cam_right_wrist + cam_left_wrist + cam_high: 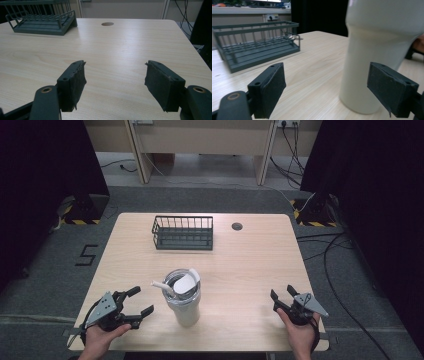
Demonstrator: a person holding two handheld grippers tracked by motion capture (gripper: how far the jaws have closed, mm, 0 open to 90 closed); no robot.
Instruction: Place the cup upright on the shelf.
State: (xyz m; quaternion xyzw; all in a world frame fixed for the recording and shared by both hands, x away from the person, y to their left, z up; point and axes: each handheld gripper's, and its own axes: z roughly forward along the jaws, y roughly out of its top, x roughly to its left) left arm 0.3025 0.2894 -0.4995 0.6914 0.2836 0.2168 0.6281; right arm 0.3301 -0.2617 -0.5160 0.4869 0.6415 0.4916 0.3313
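tumbler (185,300) lid straw: high view.

pale wood-grain table (240,270), dark grey wire basket (183,233), white tumbler (183,306)

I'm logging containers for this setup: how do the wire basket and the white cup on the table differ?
The wire basket is dark, low and rectangular, with open barred sides; the white cup is pale, tall and round, with solid walls. The basket looks empty, while the cup holds white utensils that poke out of its top. The basket sits toward the table's far side, the cup near the front edge. Both stand upright on the table, untouched.
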